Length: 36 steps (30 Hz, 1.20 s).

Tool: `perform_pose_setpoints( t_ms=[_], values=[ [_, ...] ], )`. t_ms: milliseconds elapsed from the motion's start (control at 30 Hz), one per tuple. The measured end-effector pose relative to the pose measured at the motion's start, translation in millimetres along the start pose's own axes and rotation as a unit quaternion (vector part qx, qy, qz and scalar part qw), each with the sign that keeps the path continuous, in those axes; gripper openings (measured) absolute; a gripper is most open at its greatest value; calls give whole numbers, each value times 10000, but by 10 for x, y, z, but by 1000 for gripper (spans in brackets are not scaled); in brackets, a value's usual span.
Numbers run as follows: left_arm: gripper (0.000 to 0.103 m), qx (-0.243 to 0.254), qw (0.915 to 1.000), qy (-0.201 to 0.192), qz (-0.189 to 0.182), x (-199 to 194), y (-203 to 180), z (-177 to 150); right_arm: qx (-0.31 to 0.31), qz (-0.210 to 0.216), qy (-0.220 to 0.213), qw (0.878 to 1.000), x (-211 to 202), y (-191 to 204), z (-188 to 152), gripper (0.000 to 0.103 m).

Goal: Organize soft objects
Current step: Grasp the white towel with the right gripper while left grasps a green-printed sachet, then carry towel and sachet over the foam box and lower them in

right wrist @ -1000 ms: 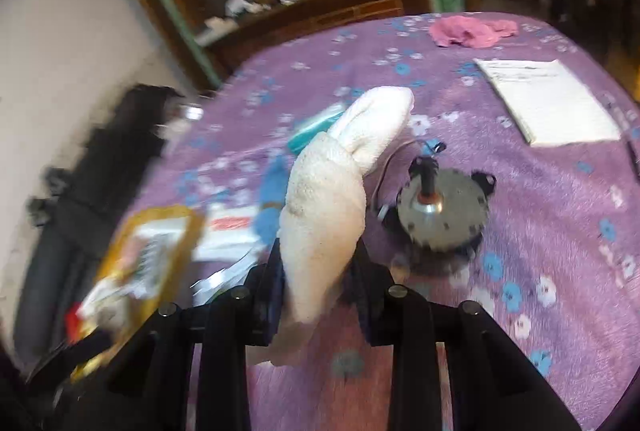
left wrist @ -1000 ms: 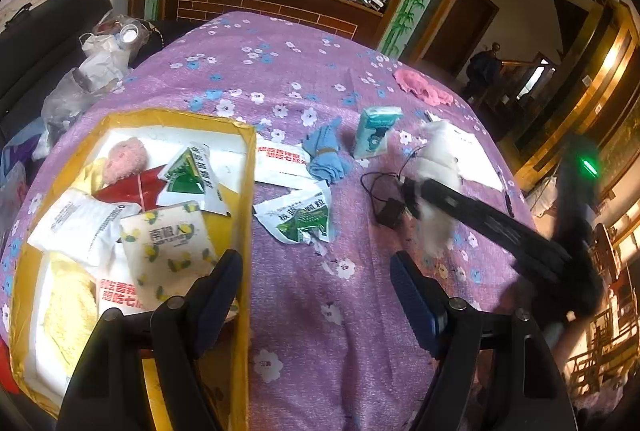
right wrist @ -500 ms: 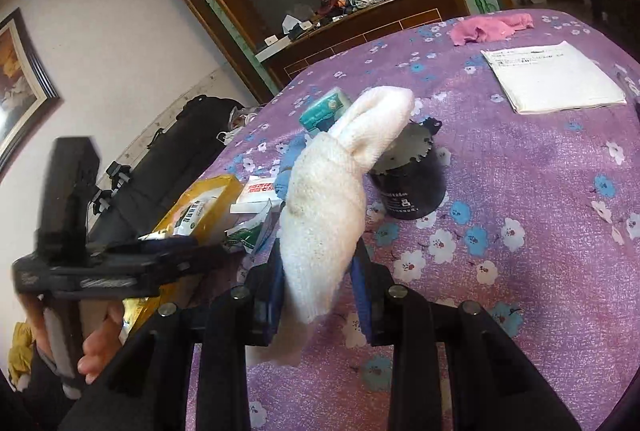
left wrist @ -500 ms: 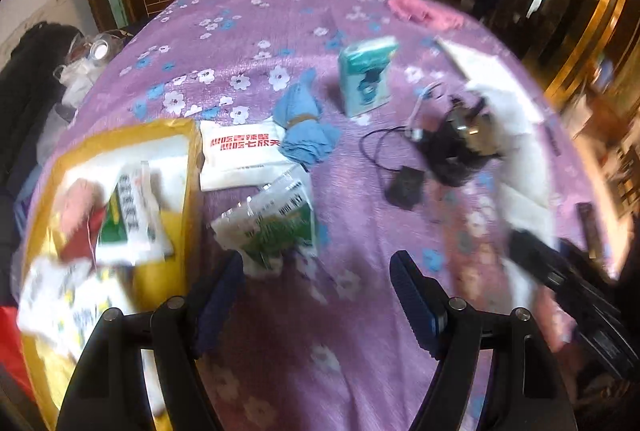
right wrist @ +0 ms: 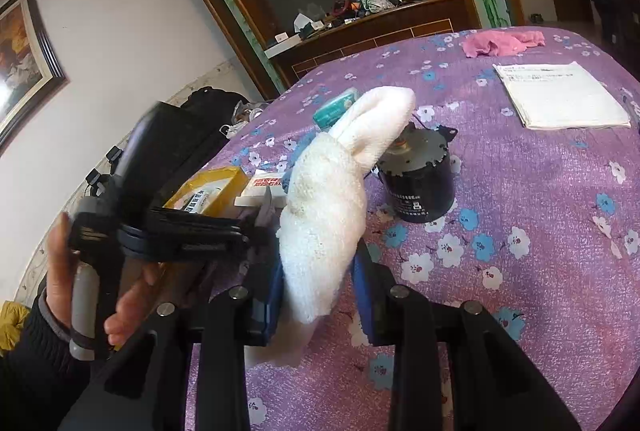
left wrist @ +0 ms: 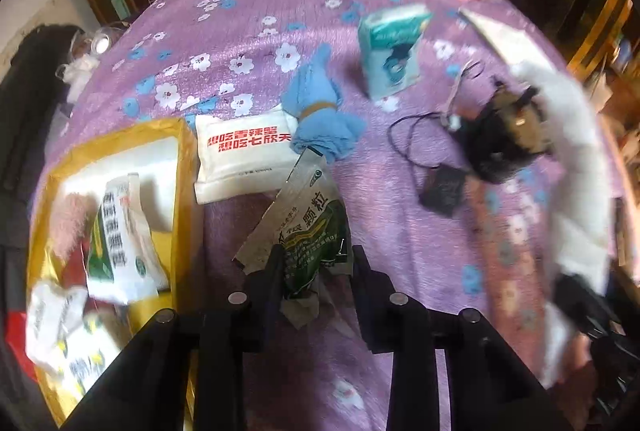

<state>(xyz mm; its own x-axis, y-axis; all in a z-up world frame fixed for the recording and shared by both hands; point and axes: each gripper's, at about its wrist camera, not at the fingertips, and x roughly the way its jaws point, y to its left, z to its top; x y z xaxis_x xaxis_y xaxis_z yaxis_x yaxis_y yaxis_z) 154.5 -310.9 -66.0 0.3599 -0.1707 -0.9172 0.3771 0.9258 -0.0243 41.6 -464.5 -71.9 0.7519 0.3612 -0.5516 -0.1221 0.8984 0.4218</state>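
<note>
Left wrist view: left gripper closing around green sachet beside yellow box; beyond, blue cloth. Right wrist view alone: right gripper pinching white towel; behind, black motor, papers.

Black claws, dark ribbed sleeve

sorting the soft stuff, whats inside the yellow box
The yellow box holds a green-and-white sachet, a pink fluffy thing and white packets; anything beneath them is covered.
</note>
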Motion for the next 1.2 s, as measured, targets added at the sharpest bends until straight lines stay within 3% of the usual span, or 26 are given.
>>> perform_pose_setpoints(
  t_ms=[400,667,800,1200],
  values=[
    [32,-522,9946,-582,-683,-618,-10,-497,-421,-3,41,9991,51,156,-38,31],
    [32,-748,9904,-896,-745,-896,197,-704,-482,111,-275,9984,-77,242,-33,31],
    [32,-801,9880,-1056,-789,-1071,289,-818,-203,419,-144,9988,-71,316,-22,31],
    [32,-1220,9791,-1529,-564,-1510,742,-1195,-781,1075,29,9911,-121,1069,-47,31]
  ],
)
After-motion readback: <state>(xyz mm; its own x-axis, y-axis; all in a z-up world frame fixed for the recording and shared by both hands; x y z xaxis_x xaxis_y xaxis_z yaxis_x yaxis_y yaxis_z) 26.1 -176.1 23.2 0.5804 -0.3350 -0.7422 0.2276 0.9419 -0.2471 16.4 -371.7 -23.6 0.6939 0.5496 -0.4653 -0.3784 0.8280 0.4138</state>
